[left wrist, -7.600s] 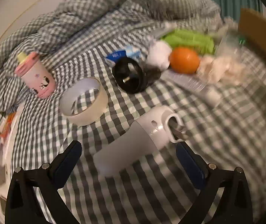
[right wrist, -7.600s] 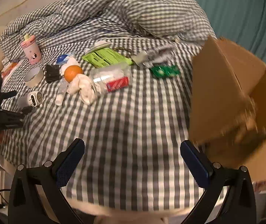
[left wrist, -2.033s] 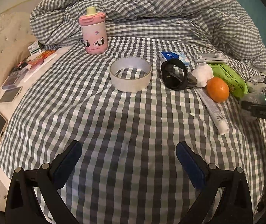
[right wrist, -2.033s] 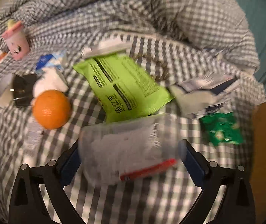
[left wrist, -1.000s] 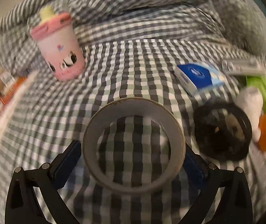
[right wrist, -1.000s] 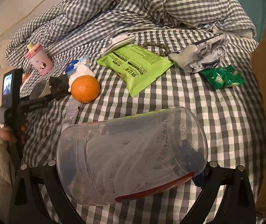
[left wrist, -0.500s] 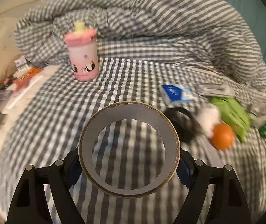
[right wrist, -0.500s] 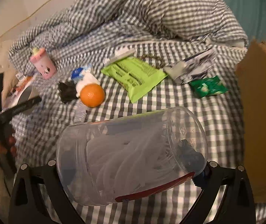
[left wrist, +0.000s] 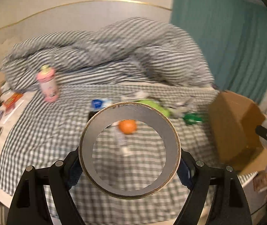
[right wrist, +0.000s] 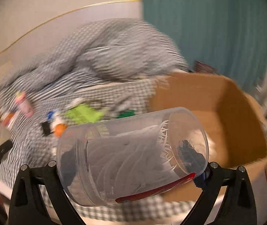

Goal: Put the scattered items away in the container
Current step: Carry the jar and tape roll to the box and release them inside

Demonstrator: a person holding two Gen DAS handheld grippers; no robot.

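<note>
A tape roll (left wrist: 129, 150) is clamped in the left gripper (left wrist: 129, 166), held above the gingham bed (left wrist: 39, 131). A clear plastic jar (right wrist: 131, 155) is clamped sideways in the right gripper (right wrist: 131, 168), just beside the open cardboard box (right wrist: 227, 112). An orange (left wrist: 127, 127) is left on the bed.

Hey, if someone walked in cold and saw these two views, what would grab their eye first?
In the left wrist view, a big tape roll fills the foreground, clamped in the left gripper, with an orange showing through its hole. In the right wrist view, a clear plastic jar lies sideways in the right gripper, in front of the open cardboard box.
</note>
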